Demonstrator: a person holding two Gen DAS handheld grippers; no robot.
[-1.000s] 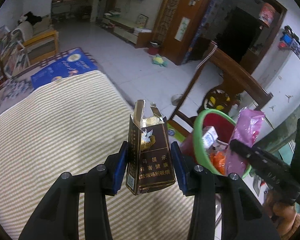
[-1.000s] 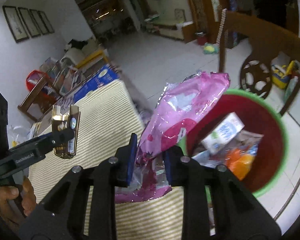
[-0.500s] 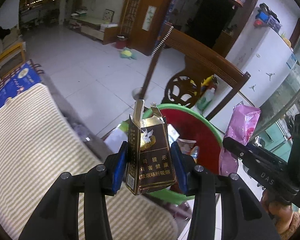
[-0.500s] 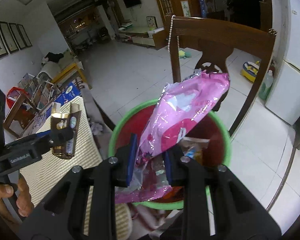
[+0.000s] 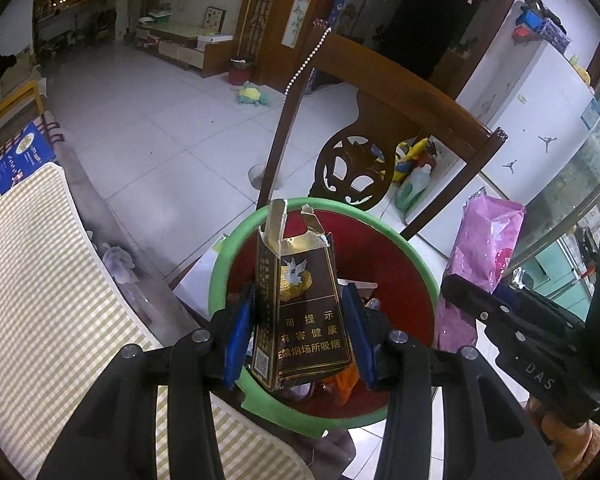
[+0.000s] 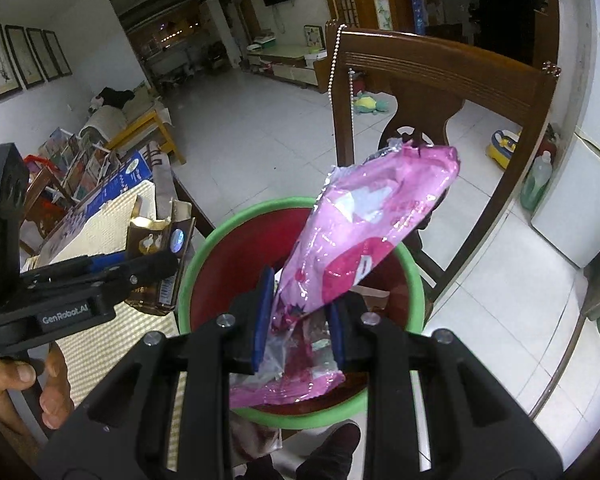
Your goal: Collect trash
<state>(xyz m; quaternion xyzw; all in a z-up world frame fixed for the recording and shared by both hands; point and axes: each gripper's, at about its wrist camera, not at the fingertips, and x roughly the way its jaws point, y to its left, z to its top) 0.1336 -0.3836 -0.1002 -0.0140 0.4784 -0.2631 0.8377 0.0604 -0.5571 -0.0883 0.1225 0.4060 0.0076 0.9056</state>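
I count two grippers of mine — the left gripper and the right gripper — one cigarette pack, one pink wrapper, one green-rimmed bin at lower centre, one wooden chair — upper right.

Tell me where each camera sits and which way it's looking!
Left wrist: on the left gripper, looking forward and down at the cigarette pack in its jaws, over the bin; the right gripper shows too.
Right wrist: on the right gripper, facing the pink wrapper and bin; a hand shows.
Shared: bin, chair, both pieces of trash.
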